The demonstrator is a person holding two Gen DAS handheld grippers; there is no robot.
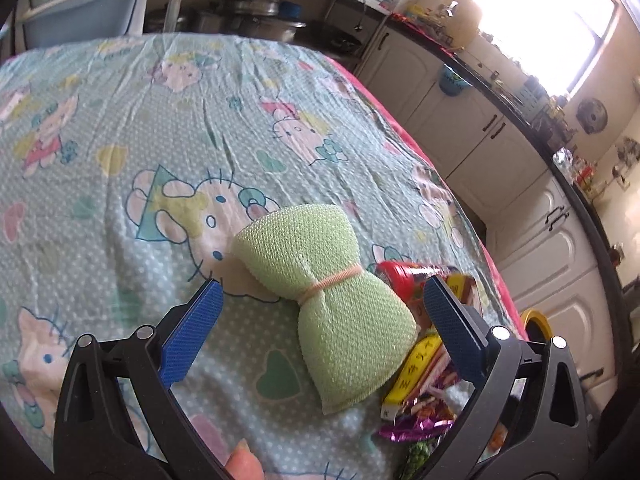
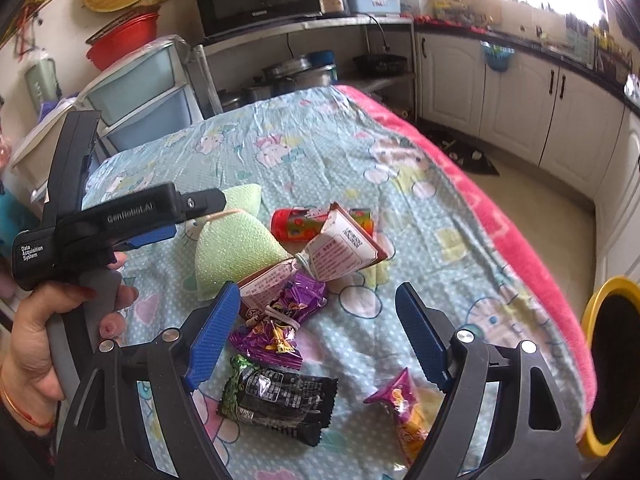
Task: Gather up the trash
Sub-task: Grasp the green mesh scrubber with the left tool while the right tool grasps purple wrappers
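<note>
Both grippers' fingers (image 2: 214,332) are apart, holding nothing. Black snack packet (image 2: 280,400) lies nearest; green sponge (image 1: 324,304) beside wrappers (image 2: 276,328); yellow-rimmed bin (image 2: 608,360) alongside.

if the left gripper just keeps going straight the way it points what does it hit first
Most likely the green sponge, which lies between the open fingers of the left gripper. Depth is unclear, so it may meet the tablecloth beneath instead.

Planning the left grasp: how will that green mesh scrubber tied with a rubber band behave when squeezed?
The green mesh scrubber looks soft and puffy, so it probably compresses and weighs little. Its rubber band pinches a narrow waist, likely the firmest grip. The flat shape is unlikely to roll.
</note>
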